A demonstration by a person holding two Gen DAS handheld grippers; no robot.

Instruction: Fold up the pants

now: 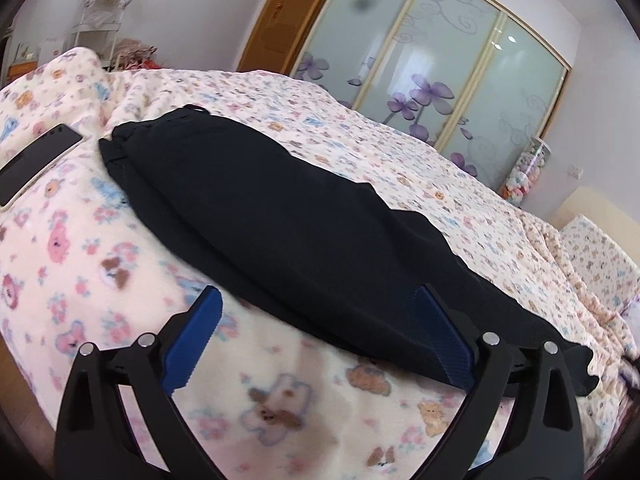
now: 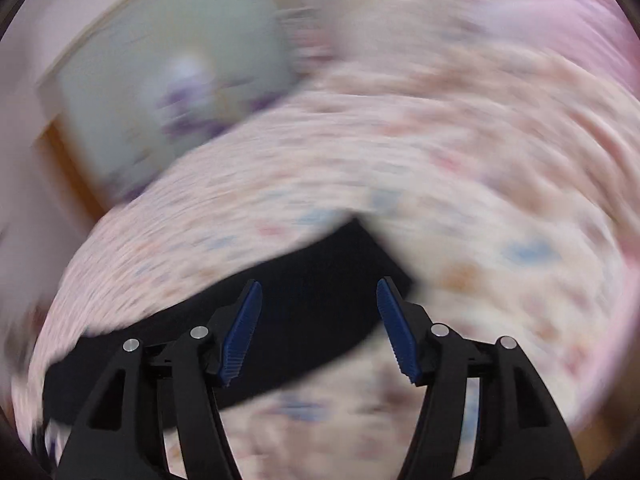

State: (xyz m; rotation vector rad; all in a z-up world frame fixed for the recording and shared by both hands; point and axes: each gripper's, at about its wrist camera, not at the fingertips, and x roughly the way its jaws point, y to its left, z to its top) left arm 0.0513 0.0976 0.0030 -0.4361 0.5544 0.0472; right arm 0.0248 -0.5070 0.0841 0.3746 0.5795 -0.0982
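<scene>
On the bed, your black pants [image 1: 280, 216] lie flat as a long dark strip on the pink bear-print blanket [image 1: 100, 264], running from about 10 o'clock in the left wrist view down to 4 o'clock, waistband end at the far upper left. Your left gripper [image 1: 316, 336] has its blue fingers [image 1: 196, 336] spread wide, holding nothing; the near long edge of the pants sits between them, and the right finger overlaps the fabric, though you can't tell if it's actually touching.

The right wrist view is badly motion-blurred, but you can make out the pants [image 2: 316, 292] as a dark band crossing from 8 o'clock up to the middle. Your right gripper [image 2: 320, 332] is spread wide too, empty, fingers framing the fabric.

Further out, a phone [image 1: 36, 160] lies on the blanket at 9 o'clock, near the waistband but apart from it. Behind the bed, at 1 o'clock, there's a frosted-glass wardrobe [image 1: 440, 52] with purple flowers.
</scene>
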